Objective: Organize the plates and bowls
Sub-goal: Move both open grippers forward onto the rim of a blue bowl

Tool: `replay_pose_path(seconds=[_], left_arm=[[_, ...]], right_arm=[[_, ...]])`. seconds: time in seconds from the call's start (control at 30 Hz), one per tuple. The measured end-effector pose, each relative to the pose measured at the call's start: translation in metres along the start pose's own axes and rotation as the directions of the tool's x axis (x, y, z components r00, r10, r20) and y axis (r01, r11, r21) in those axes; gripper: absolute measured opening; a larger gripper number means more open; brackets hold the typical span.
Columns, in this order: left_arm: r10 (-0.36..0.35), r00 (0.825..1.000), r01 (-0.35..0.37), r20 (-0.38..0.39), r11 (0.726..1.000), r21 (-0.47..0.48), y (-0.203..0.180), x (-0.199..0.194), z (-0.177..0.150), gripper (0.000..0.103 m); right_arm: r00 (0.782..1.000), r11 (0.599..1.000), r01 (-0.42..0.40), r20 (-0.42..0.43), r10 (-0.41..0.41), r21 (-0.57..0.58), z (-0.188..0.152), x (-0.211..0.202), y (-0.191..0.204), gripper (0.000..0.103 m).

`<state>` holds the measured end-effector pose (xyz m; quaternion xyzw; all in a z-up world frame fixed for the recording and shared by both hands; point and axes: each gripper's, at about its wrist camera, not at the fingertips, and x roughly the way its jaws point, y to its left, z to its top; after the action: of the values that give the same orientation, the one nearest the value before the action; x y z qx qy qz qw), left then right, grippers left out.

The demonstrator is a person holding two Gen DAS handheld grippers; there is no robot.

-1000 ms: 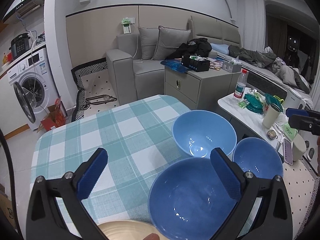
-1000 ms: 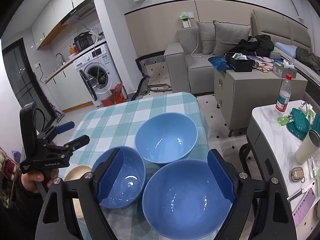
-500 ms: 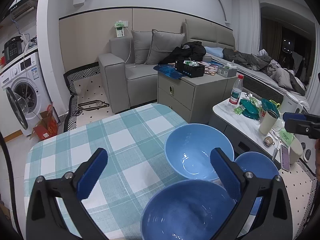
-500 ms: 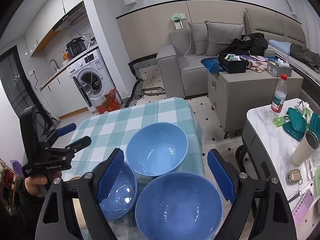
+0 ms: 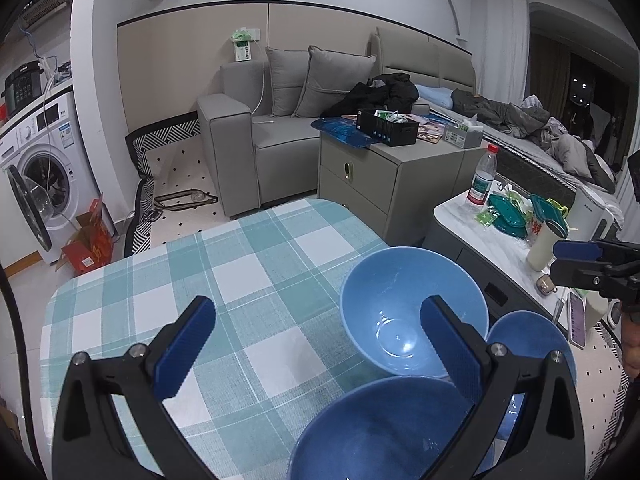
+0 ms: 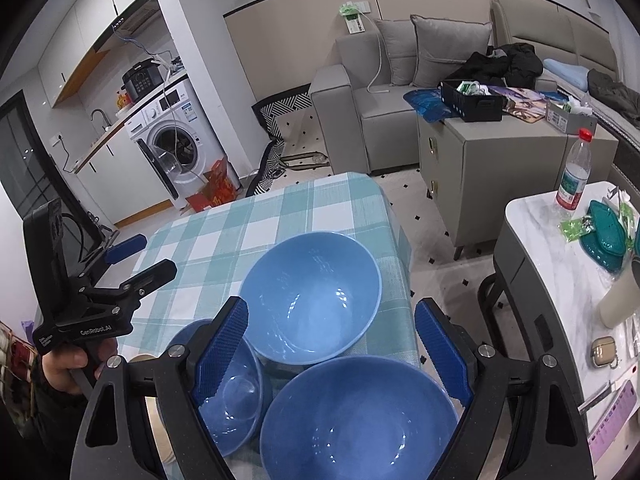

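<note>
Right wrist view, left to right: a hand (image 6: 72, 364) holds the left gripper (image 6: 140, 256) over the left part of the desk (image 6: 240, 224), jaws released and empty. Next, a small bowl (image 6: 234, 392) sits at the near left, partly behind the left blue pad of the right gripper (image 6: 330, 350). A middle bowl (image 6: 310, 300) stands farther back, near the desk's right edge, and a large bowl (image 6: 356, 416) lies nearest the camera; the three rims sit just beside one another. A pale rim shows beside the small bowl, too hidden to identify. Jaws of the right gripper are spread wide, nothing clamped, framing the middle and large bowls. Further right stands a side table (image 6: 560, 240) with a bottle (image 6: 574, 170). Left wrist view, left to right: the left gripper (image 5: 318, 346) hangs with released jaws over checked cloth; the middle bowl (image 5: 384, 304), large bowl (image 5: 376, 428) and small bowl (image 5: 532, 336) cluster at the desk's right; the right gripper (image 5: 576, 260) enters at the far right edge.
</note>
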<state>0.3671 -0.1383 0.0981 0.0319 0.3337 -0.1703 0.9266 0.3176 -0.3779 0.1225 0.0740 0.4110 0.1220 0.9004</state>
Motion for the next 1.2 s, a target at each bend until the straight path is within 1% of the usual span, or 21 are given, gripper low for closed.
replay_pose_path(seconds=[0.33, 0.57, 0.8, 1.1, 1.2], left_arm=[[0.004, 0.999, -0.004, -0.050, 1.000, 0.003, 0.003, 0.028, -0.002, 0.103], [0.003, 0.997, -0.003, -0.079, 1.000, 0.005, 0.003, 0.043, -0.003, 0.102], [-0.001, 0.992, 0.005, -0.125, 1.000, 0.027, -0.003, 0.059, -0.003, 0.102], [-0.012, 0.987, 0.020, -0.158, 0.998, 0.053, -0.011, 0.070, -0.003, 0.102], [-0.020, 0.986, 0.030, -0.167, 0.998, 0.057, -0.014, 0.074, -0.003, 0.099]], right_arm=[[0.998, 0.999, 0.013, -0.070, -0.009, 0.049, 0.002, 0.045, -0.015, 0.087], [0.995, 0.998, 0.025, -0.095, -0.019, 0.062, 0.002, 0.063, -0.023, 0.087], [0.993, 0.997, 0.029, -0.114, -0.021, 0.068, 0.001, 0.074, -0.028, 0.087], [0.988, 0.995, 0.052, -0.149, -0.039, 0.083, -0.003, 0.091, -0.032, 0.087], [0.986, 0.994, 0.052, -0.160, -0.037, 0.091, -0.004, 0.096, -0.033, 0.087]])
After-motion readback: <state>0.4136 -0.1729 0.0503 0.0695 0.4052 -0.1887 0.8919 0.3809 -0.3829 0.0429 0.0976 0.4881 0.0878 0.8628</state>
